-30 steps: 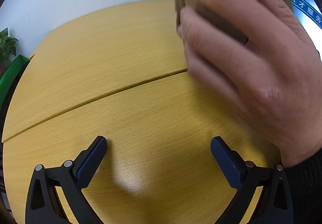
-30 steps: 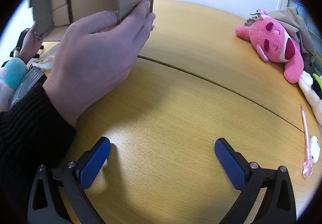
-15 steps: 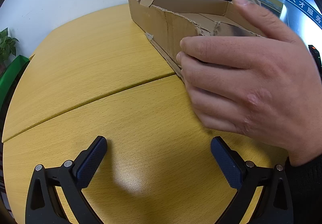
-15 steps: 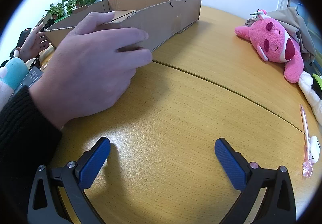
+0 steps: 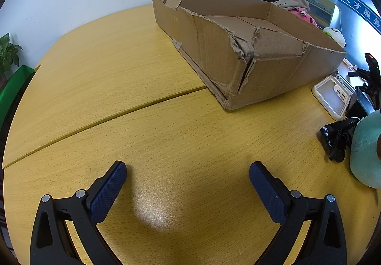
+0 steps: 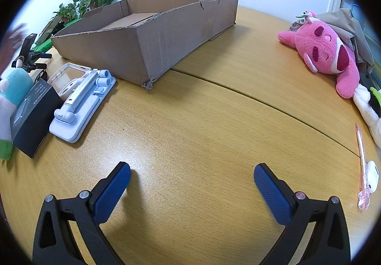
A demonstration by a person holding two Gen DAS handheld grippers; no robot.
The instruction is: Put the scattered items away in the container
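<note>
Yellow wooden table (image 6: pixel 202 122) bore a shallow, torn cardboard box (image 6: pixel 152 36) at its far centre, its interior apparently empty. Left gripper (image 5: pixel 188 169) and right gripper (image 6: pixel 191 169) hovered over bare wood, jaws spread wide, holding nothing. Left of the box lay a pale-blue folding stand (image 6: pixel 82 103) and a black box (image 6: pixel 33 117); far right lay a pink plush toy (image 6: pixel 326 50), near right a pink pen (image 6: pixel 362 165).

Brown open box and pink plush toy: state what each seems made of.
Brown open box: corrugated cardboard, matte, judging by its torn, creased edges. Pink plush toy: soft fuzzy fabric, probably synthetic pile, given its napped surface.
</note>
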